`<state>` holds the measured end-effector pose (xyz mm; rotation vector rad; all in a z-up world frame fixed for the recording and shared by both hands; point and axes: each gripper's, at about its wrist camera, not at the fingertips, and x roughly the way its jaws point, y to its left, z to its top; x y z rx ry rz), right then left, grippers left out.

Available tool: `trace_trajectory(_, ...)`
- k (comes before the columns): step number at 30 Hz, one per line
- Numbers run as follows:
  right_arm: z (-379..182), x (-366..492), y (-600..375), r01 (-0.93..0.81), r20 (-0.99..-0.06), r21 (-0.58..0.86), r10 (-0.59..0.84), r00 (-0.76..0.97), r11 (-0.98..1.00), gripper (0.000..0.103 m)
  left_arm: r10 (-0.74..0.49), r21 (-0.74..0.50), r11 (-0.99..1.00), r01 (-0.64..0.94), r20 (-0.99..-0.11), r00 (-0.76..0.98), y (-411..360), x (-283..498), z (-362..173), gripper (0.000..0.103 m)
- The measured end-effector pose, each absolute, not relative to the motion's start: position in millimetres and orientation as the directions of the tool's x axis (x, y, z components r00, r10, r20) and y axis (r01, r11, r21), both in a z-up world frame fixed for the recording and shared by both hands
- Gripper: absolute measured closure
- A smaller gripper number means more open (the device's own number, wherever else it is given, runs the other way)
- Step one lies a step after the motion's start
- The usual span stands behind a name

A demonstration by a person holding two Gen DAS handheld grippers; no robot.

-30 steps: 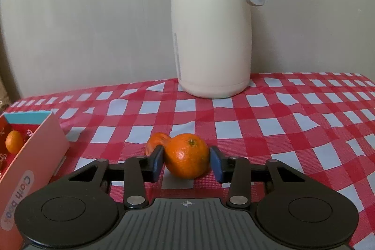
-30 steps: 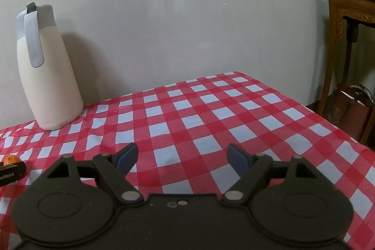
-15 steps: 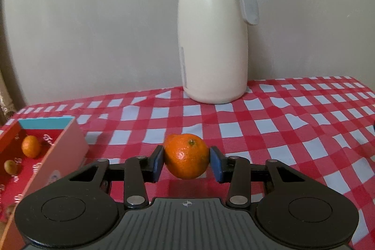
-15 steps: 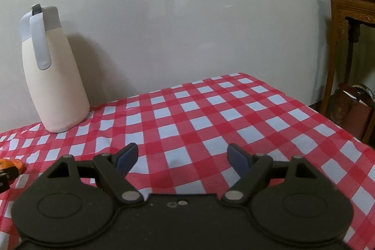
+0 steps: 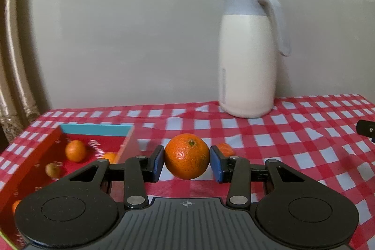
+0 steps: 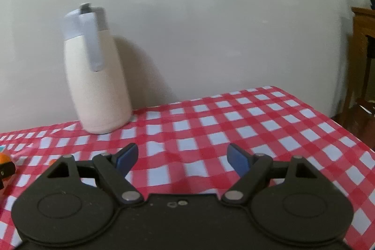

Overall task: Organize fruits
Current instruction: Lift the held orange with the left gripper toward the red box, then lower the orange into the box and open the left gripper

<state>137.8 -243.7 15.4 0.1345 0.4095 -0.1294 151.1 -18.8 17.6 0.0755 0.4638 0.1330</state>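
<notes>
My left gripper [image 5: 186, 164] is shut on a mandarin [image 5: 186, 156] and holds it above the checked tablecloth, just right of a red box [image 5: 32, 159] with a blue far wall. The box holds a small orange [image 5: 75, 151], a brownish small fruit [image 5: 52, 169] and more orange fruit partly hidden. Another mandarin [image 5: 225, 148] lies on the cloth behind my right fingertip. My right gripper [image 6: 181, 157] is open and empty above the cloth. In the right wrist view the held mandarin [image 6: 4, 157] shows at the far left edge.
A tall cream thermos jug [image 5: 248, 55] with a grey lid stands at the back against the wall; it also shows in the right wrist view [image 6: 96, 76]. A wooden side table [image 6: 363, 57] stands beyond the table's right edge.
My left gripper lifted the mandarin off the cloth and swung left toward the red box, which now shows its inside. The right gripper turned left, staying open.
</notes>
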Motion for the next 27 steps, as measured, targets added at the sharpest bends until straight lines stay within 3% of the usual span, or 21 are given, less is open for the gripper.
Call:
trace_trajectory(12, 25, 138, -177, 0.039, -0.393, 0.092, 0.0, 0.919, 0.995, 0.02, 0.243, 0.098, 0.97, -0.223, -0.414, 0.877, 60, 120, 25, 0.061)
trace_trajectory(27, 21, 142, -114, -0.058, -0.407, 0.065, 0.079, 0.91, 0.996, 0.02, 0.321, 0.08, 0.944, -0.32, -0.449, 0.834, 130, 105, 13, 0.061)
